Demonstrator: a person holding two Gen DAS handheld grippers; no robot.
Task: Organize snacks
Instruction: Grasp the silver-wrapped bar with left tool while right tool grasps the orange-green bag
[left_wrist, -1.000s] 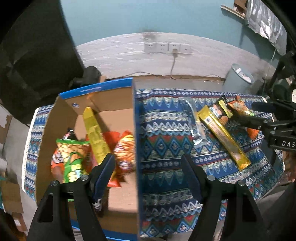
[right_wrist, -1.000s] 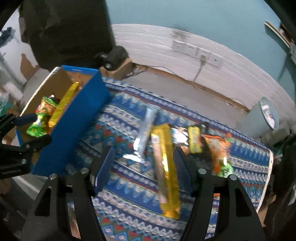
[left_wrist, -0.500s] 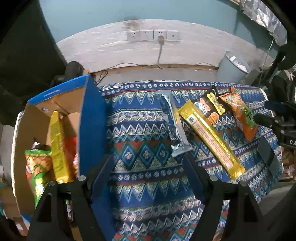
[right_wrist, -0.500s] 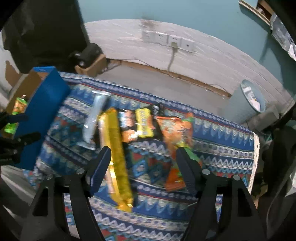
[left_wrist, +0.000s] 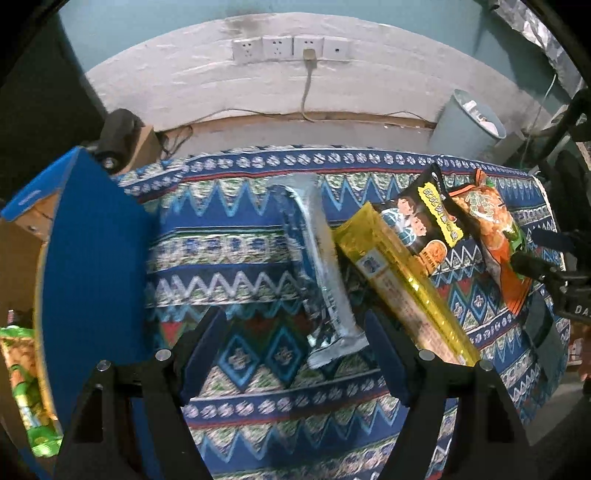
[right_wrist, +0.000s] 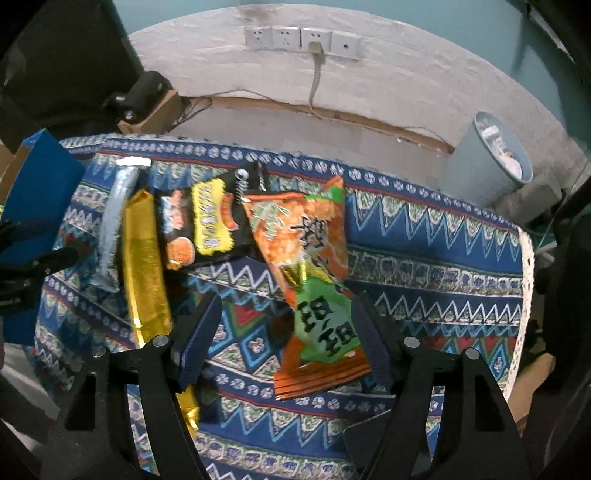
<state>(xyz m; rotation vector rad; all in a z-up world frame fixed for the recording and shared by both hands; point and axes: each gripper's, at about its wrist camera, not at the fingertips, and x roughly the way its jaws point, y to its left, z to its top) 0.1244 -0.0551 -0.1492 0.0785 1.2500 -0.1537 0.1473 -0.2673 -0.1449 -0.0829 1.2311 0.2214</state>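
Both grippers empty, fingers spread wide. Left gripper hovers over the patterned worktop, lower centre of its frame, with the near end of the silver bar lying between its fingers. Right gripper sits over the orange-green bag, whose lower end lies between the fingers, nearer the right one.

Snacks left on the worktop, in a row: silver bar, long gold pack, black-yellow pack, orange-green bag. Blue cardboard box stands at left of the left view, with a green snack bag visible inside at lower left.

Step in hand, my read: each gripper lining up a pick, left on the silver bar, right on the orange-green bag. To do it well: lower straight down, centre the wrapper between the fingers, pinch across the narrow width, not the crimped end. Gold pack lies just beside the silver bar, so keep the right finger of the left gripper off it. Bag is puffy and slippery; close firmly.

Versus a second ago: left view has swung off the box interior onto the worktop. Right view has shifted from the gold pack to the orange-green bag. Snacks themselves have not moved.
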